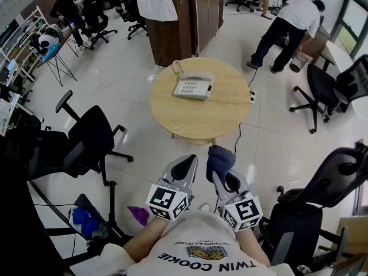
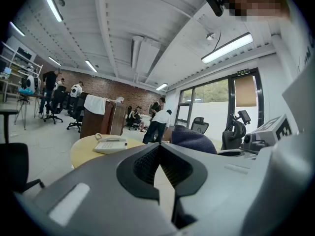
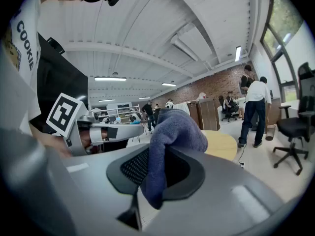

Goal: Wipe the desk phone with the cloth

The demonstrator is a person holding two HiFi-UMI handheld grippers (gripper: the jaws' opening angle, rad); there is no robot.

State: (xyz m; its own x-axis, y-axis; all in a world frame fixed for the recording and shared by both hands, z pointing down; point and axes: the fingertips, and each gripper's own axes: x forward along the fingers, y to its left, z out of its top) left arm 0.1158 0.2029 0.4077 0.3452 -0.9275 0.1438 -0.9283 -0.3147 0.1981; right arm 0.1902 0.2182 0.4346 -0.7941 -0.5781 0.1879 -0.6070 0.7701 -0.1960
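A beige desk phone [image 1: 194, 86] with its handset on the left lies on the round wooden table [image 1: 218, 117]; it also shows small in the left gripper view as the phone [image 2: 110, 143]. My right gripper [image 1: 221, 175] is shut on a dark blue cloth [image 1: 219, 158], which bunches up above the jaws, seen close as the cloth [image 3: 170, 136]. My left gripper [image 1: 185, 167] is shut with nothing in it, its jaws meeting at a point [image 2: 160, 146]. Both grippers are held near my chest, well short of the table.
Black office chairs stand at the left [image 1: 92, 140], the right [image 1: 322, 88] and the near right [image 1: 322, 194]. A wooden cabinet [image 1: 184, 19] with a white cloth over it is behind the table. A person [image 1: 287, 30] bends over at the far right. A cable runs from the table to a floor socket [image 1: 252, 96].
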